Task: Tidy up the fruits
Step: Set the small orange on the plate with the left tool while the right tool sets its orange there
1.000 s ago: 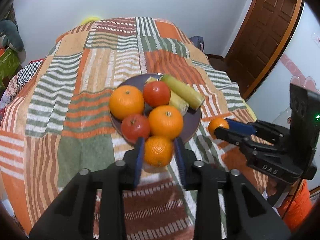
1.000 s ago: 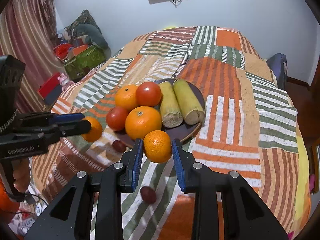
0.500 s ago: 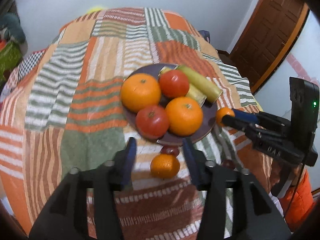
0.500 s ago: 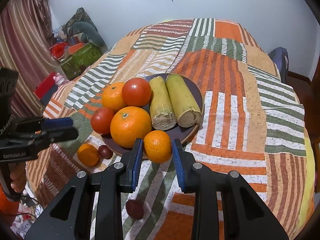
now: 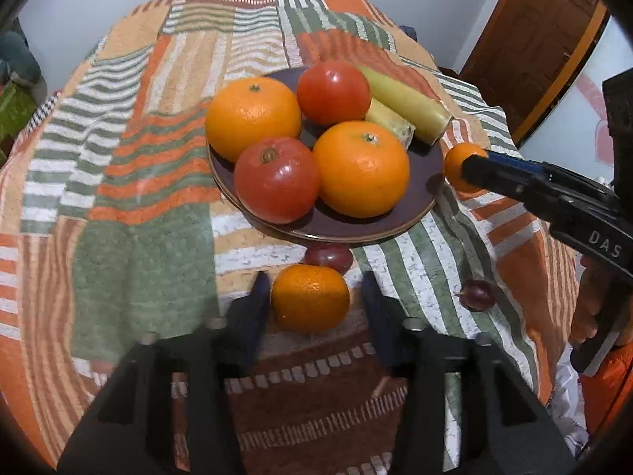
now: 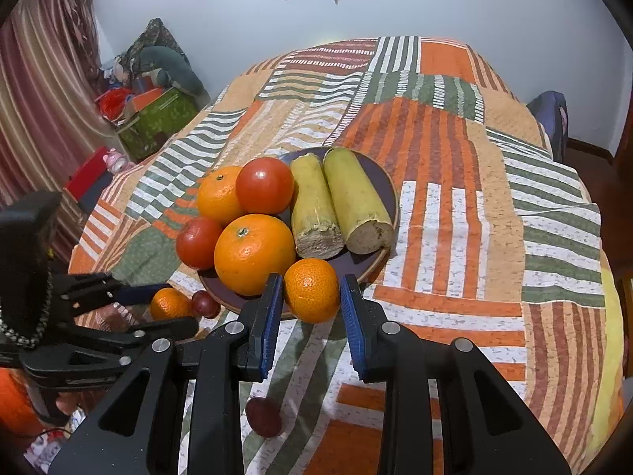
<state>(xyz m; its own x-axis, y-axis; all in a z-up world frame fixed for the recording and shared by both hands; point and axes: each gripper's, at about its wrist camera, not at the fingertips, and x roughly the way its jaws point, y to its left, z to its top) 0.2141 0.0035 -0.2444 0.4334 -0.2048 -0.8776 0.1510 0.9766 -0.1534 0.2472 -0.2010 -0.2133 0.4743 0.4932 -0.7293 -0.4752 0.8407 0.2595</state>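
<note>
A dark plate [image 5: 419, 194] on the patchwork bedspread holds two big oranges, two tomatoes and two yellow-green squash pieces [image 6: 356, 198]. My left gripper [image 5: 314, 297] is open around a small mandarin [image 5: 310, 297] that lies on the cloth in front of the plate; the fingers stand apart from it. My right gripper [image 6: 311, 293] is shut on another small mandarin [image 6: 311, 291] at the plate's near rim [image 6: 376, 265]. It also shows in the left wrist view [image 5: 459, 166].
Two small dark red fruits lie on the cloth near the plate [image 5: 328, 257] [image 5: 478, 295]; one shows under my right gripper [image 6: 263, 415]. Boxes and clutter [image 6: 154, 118] sit beside the bed at left, a wooden door [image 5: 530, 39] at right.
My left gripper opened and let its mandarin down onto the cloth in front of the plate, then lowered around it. My right gripper carried its mandarin closer to the plate's rim.
</note>
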